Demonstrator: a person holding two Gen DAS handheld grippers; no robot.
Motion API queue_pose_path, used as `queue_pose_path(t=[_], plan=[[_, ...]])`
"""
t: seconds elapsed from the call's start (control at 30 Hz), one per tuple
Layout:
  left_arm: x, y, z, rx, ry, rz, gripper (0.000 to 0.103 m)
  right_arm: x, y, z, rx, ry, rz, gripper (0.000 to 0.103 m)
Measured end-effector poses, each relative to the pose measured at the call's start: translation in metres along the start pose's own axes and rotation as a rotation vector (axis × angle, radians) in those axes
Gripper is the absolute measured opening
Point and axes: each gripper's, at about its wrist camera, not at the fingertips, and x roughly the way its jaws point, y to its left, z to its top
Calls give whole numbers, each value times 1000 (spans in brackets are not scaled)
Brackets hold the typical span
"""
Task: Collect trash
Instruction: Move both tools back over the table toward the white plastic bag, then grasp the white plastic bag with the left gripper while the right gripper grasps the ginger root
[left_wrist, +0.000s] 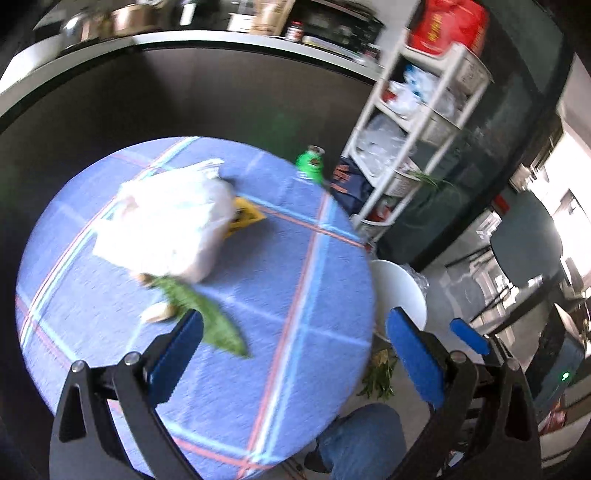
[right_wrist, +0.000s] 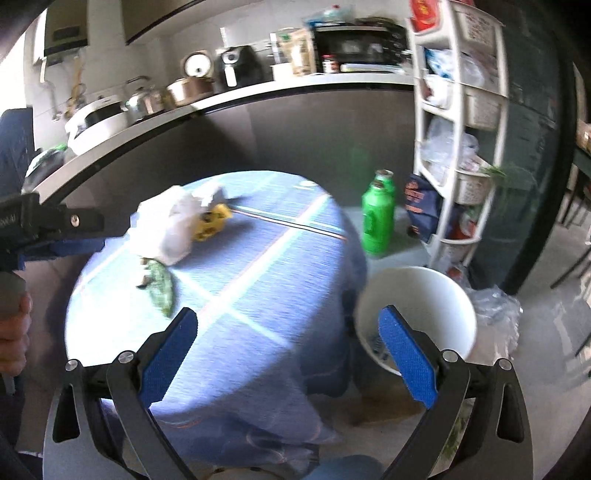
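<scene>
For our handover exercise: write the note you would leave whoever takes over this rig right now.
Left gripper: open, empty.
Right gripper: open, empty.
On the round table: white plastic bag, yellow wrapper, green leaf with small scraps beside it.
White bin stands on the floor right of the table; something lies in its bottom.
Left: move the table's trash into the bin.

— What's under that white plastic bag?
— Hard to say. A yellow packet pokes out from behind it, its print too smeared to read. Something pale lies by the green leaf, partly hidden by the left gripper's finger.
— And the white bucket?
— Its contents are a dark blur behind the right gripper's finger. The table edge covers half of it in the left view.
</scene>
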Motion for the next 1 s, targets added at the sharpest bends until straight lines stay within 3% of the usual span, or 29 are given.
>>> queue_pose_path(t=[0.33, 0.5, 0.67, 1.0], plan=[[-28, 105, -26, -180, -20, 74, 99, 25, 85, 14, -100, 52, 174, 93], [-31, 140, -33, -224, -24, 65, 99, 52, 129, 15, -183, 112, 227, 74], [-32, 165, -35, -253, -34, 54, 98, 81, 161, 15, -229, 180, 291, 47], [-14, 197, -21, -260, -37, 13, 96, 137, 193, 18, -280, 230, 301, 44]])
